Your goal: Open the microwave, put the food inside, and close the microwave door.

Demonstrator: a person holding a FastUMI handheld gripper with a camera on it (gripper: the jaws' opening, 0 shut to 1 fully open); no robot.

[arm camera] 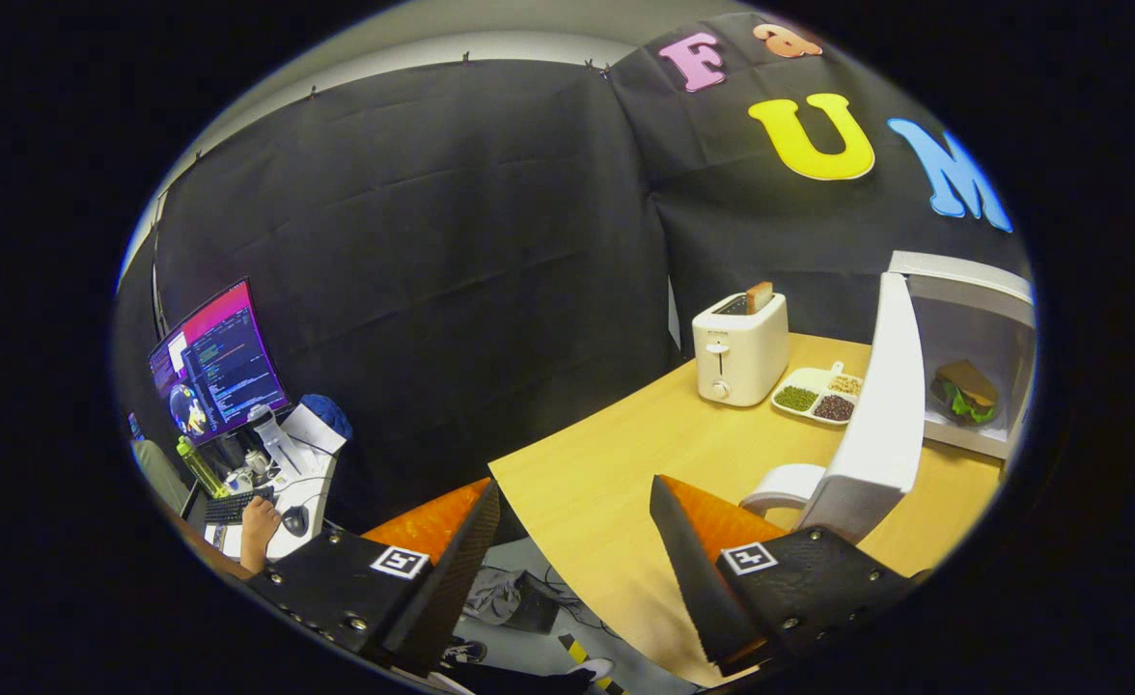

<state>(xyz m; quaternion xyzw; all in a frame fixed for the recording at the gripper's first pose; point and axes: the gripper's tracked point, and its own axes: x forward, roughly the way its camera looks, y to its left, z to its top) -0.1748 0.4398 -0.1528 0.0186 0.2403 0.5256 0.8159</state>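
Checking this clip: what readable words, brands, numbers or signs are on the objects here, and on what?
No readable text on the objects.
Gripper, fingers open and holding nothing: a square black-and-white marker on each finger, a pattern, not words.
Monitor: text too small to read.
Toaster: no legible brand.
Microwave, door open, sandwich inside: no label visible.

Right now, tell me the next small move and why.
Probably swing the hand-held gripper right, behind the open microwave door, and push it shut. The sandwich already sits inside the microwave, the door stands wide open over the wooden table, and the fingers are apart, holding nothing.
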